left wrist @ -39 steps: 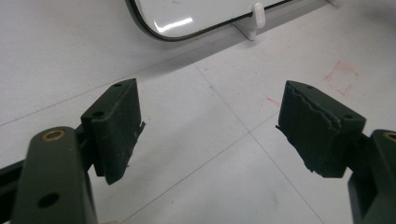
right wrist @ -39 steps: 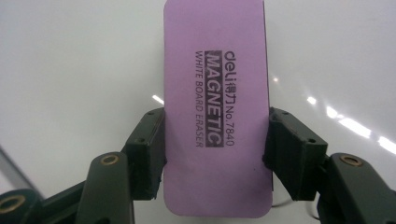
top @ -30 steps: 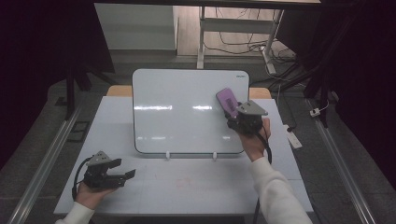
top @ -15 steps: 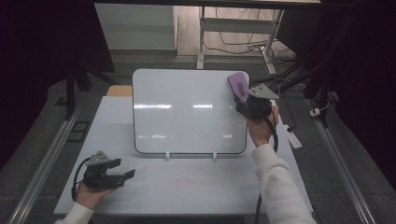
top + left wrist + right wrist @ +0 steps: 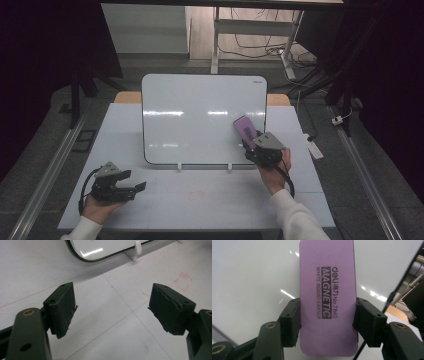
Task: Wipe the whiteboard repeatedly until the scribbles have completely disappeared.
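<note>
White table (image 5: 210, 200) | whiteboard (image 5: 200, 115) upright | right gripper (image 5: 325, 322) jaws clamp eraser (image 5: 328, 297) | left gripper (image 5: 112, 307) jaws wide

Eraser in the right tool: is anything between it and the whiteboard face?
Nothing visible. The purple eraser, clamped in the right tool, faces bare whiteboard; whether it touches the board I can't tell.

The purple eraser (image 5: 328, 300) bears black print running lengthwise: "deli" with Chinese characters, "No.7840", "MAGNETIC" in a dark bar, and "WHITE BOARD ERASER". The whiteboard's (image 5: 200, 100) small corner logo is too small to read.
</note>
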### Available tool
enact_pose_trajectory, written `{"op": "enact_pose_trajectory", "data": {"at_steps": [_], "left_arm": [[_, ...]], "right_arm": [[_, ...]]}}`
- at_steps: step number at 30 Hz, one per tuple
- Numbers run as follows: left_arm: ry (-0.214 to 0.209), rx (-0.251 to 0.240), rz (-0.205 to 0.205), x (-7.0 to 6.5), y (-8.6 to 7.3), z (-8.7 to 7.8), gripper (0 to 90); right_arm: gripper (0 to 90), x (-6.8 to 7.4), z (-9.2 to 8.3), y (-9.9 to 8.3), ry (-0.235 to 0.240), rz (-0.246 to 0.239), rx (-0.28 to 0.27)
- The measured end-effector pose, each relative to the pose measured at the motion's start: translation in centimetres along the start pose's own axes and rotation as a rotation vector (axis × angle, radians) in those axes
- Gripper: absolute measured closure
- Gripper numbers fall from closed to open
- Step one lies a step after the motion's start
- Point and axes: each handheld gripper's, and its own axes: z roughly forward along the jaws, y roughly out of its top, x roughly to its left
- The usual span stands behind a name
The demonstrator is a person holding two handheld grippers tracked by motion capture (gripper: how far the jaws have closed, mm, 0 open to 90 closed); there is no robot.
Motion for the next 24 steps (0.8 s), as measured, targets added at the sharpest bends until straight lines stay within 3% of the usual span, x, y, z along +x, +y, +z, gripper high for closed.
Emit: {"op": "enact_pose_trajectory", "data": {"at_steps": [6,9,14,19,20,23,24], "left_arm": [[-0.001,0.000,0.003,0.0,0.0,0.0,22.2],[-0.001,0.002,0.001,0.0,0.0,0.0,22.2],[-0.002,0.004,0.002,0.0,0.0,0.0,22.2],[-0.001,0.001,0.002,0.0,0.0,0.0,22.2],[-0.003,0.002,0.002,0.0,0.0,0.0,22.2],[-0.002,0.001,0.001,0.1,-0.1,0.0,22.3],[-0.003,0.000,-0.001,0.1,-0.1,-0.1,22.2]], "right_arm": [[41.2,0.8,0.0,-0.2,0.020,0.022,0.006],[41.1,1.2,0.1,-0.1,0.019,0.001,0.011],[41.1,0.8,0.5,0.9,0.023,0.004,0.009],[41.1,-0.2,1.3,2.9,0.004,0.015,-0.010],[41.1,-1.2,1.7,4.2,-0.013,0.035,-0.024],[41.1,-2.0,2.1,5.1,-0.029,0.057,-0.037],[41.1,-2.6,2.2,5.7,-0.032,0.087,-0.043]]}}
